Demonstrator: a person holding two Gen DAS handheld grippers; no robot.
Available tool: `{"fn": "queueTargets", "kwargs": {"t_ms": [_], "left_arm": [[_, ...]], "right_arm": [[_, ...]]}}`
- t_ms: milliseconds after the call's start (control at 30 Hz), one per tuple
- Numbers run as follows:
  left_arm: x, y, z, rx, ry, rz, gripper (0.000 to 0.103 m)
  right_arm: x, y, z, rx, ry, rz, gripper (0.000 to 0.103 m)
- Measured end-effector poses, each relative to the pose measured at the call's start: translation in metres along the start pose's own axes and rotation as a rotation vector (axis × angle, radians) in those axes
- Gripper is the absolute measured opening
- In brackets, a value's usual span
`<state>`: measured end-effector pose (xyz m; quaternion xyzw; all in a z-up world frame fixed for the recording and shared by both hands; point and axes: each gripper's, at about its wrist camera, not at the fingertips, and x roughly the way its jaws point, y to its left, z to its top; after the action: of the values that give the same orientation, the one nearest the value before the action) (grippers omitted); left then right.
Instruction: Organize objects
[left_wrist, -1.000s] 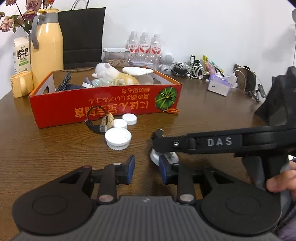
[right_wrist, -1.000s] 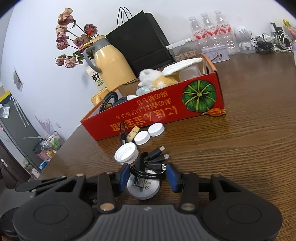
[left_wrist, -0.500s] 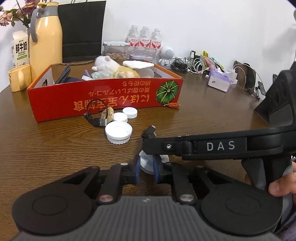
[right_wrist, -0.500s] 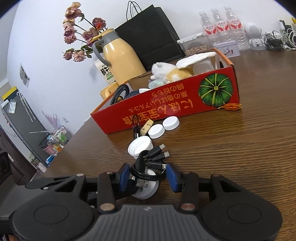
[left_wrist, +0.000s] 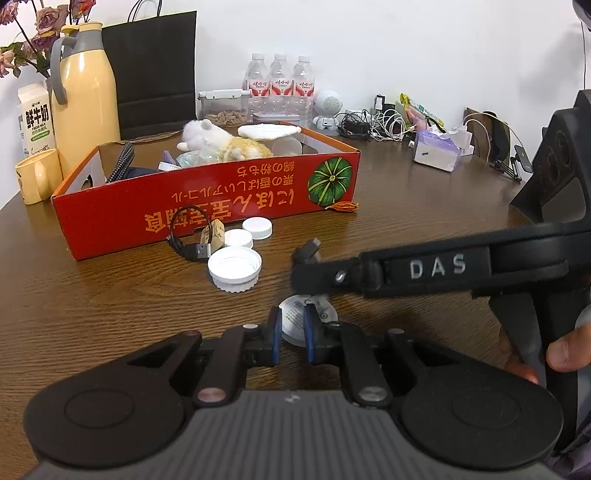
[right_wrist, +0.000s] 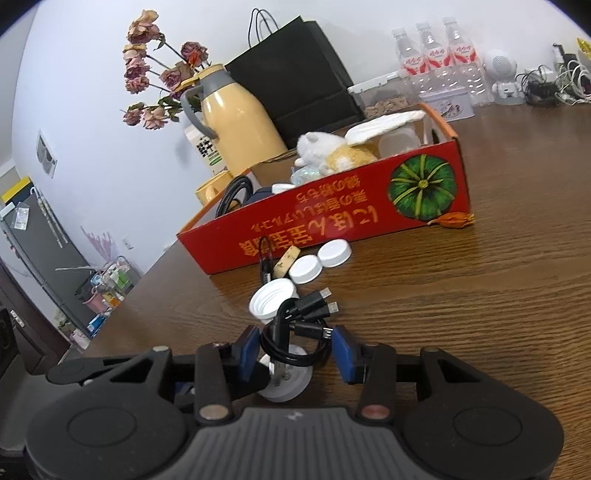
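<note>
A white round disc (left_wrist: 291, 319) lies on the wooden table with a black cable bundle (right_wrist: 308, 329) coiled on top of it. My left gripper (left_wrist: 291, 334) is shut on the disc's near edge, its blue pads only narrowly apart. From the right, my right gripper (right_wrist: 295, 350) is shut on the cable bundle, a pad pressing each side of the coil above the disc (right_wrist: 286, 384). One finger (left_wrist: 436, 267) of it crosses the left wrist view and hides most of the cable there. A hand holds its grip at the right edge.
A red cardboard box (left_wrist: 221, 206) with a plush toy and other items stands behind. In front of it lie a large white lid (left_wrist: 234, 267), two small white caps (left_wrist: 257, 227), a cork (left_wrist: 216, 236) and a short black cable (left_wrist: 188, 243). A jug, mug, bottles and chargers line the back.
My left gripper's jaws have closed from well apart to a narrow gap on the white disc. The right gripper has kept its hold on the cable bundle.
</note>
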<state>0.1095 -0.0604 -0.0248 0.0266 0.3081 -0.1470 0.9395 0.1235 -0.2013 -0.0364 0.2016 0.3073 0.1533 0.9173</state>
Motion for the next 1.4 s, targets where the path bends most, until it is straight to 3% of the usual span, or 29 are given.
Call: {"fn": "queueTargets", "kwargs": {"t_ms": [233,300,333,367,400,600,867,933,1000,1100,1400], "left_arm": [[0.000,0.002,0.001,-0.026,0.001,0.019,0.015],[-0.003,0.002,0.002,-0.047,-0.020,0.031,0.029],[-0.004,0.002,0.003,-0.056,-0.029,0.034,0.054],[-0.006,0.001,0.003,-0.059,-0.045,0.039,0.069],[-0.008,-0.001,0.004,-0.050,-0.060,0.048,0.071],[0.001,-0.015,0.004,0.013,-0.019,0.071,0.069],[0.012,-0.018,0.002,0.018,0.020,0.084,0.060],[0.014,-0.018,0.002,0.018,0.025,0.083,0.054],[0.015,-0.017,0.001,0.017,0.032,0.071,0.042],[0.013,-0.017,0.001,0.015,0.028,0.058,0.040],[-0.016,0.003,0.035,-0.017,-0.138,0.107,0.040]], "right_arm": [[-0.025,-0.013,0.004,-0.013,-0.082,-0.100,0.042],[-0.033,-0.015,0.002,-0.024,-0.091,-0.114,0.042],[-0.035,-0.015,0.001,-0.031,-0.093,-0.122,0.042],[-0.037,-0.015,0.000,-0.038,-0.095,-0.128,0.042],[-0.038,-0.015,-0.001,-0.044,-0.095,-0.133,0.042],[-0.040,-0.016,-0.005,-0.050,-0.097,-0.129,0.042],[-0.045,-0.017,-0.005,-0.050,-0.113,-0.123,0.042],[-0.046,-0.017,-0.005,-0.051,-0.115,-0.121,0.042],[-0.046,-0.017,-0.005,-0.054,-0.117,-0.118,0.042],[-0.045,-0.015,-0.004,-0.061,-0.117,-0.115,0.041],[-0.043,-0.002,0.016,-0.119,-0.145,-0.107,0.042]]}}
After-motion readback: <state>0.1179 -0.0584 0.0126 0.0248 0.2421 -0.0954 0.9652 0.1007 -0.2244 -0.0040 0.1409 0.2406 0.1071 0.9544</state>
